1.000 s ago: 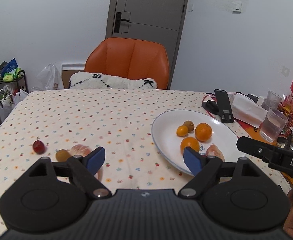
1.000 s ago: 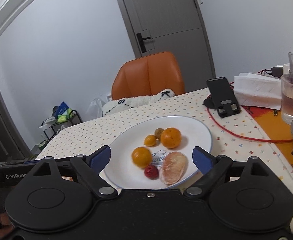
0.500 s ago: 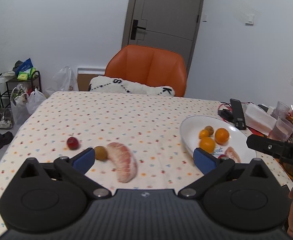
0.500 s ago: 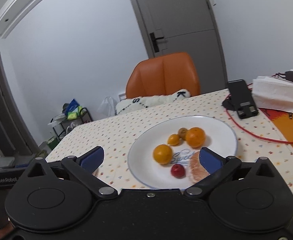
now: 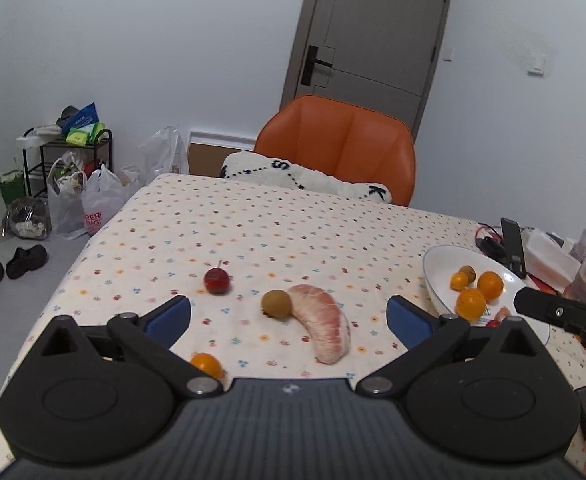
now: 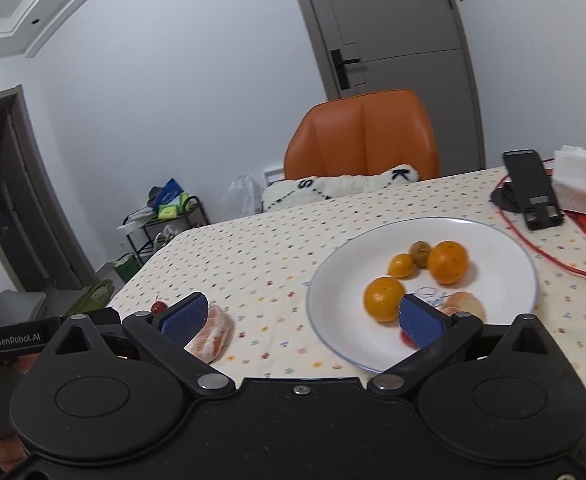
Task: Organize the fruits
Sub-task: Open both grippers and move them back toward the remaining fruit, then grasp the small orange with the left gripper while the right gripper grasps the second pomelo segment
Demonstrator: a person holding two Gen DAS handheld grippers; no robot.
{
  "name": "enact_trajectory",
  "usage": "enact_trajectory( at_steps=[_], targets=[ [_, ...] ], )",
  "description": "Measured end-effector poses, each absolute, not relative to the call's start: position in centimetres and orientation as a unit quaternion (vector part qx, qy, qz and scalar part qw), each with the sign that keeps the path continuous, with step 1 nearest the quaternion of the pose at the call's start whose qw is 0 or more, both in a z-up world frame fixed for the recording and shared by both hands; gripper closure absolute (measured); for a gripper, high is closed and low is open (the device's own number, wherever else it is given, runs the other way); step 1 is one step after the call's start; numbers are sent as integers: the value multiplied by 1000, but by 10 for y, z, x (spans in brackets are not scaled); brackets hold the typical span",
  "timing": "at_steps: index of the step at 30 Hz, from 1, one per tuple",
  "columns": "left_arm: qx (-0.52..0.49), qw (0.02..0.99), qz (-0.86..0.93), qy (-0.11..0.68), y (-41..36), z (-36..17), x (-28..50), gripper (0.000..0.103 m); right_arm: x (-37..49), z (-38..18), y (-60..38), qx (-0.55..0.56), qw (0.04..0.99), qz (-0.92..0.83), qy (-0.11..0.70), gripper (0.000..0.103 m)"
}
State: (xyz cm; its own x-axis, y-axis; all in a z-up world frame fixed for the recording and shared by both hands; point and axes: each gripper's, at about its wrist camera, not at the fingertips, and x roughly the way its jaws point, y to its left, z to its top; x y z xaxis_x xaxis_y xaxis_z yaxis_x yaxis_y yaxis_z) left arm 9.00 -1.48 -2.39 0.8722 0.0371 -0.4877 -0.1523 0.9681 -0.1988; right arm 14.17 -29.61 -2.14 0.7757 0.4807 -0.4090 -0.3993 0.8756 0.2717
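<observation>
Both claws are released and hold nothing: the left claw (image 5: 289,316) and the right claw (image 6: 301,318) hang above the counter (image 5: 253,232). Left of the plate (image 6: 505,248) lie a pomelo slice (image 5: 325,328), a brown fruit (image 5: 276,303) touching it, a cherry (image 5: 215,280) and a kumquat (image 5: 207,364). On the plate are two oranges (image 6: 447,262).

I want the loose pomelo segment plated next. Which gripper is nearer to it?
Left. The left gripper hangs open right above the pomelo segment; the right gripper sits over the plate edge, the segment off to its left.
</observation>
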Motion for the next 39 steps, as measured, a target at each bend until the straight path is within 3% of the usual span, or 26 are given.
enact_trajectory(
  at_steps=[19,28,30,32,39],
  targets=[
    [-119,951,80,274,13,-59,89,5,159,-41,-243,53,920,279,272,0],
    [-125,937,90,315,22,-77,101,52,168,-48,-214,22,909,302,287,2],
    [-123,938,88,312,23,-78,100,67,171,-49,-205,16,908,304,289,7],
    [-130,937,85,312,27,-78,100,76,175,-51,-199,14,907,301,295,8],
    [-149,937,80,307,40,-77,100,80,187,-60,-179,5,900,302,313,15]
  ],
)
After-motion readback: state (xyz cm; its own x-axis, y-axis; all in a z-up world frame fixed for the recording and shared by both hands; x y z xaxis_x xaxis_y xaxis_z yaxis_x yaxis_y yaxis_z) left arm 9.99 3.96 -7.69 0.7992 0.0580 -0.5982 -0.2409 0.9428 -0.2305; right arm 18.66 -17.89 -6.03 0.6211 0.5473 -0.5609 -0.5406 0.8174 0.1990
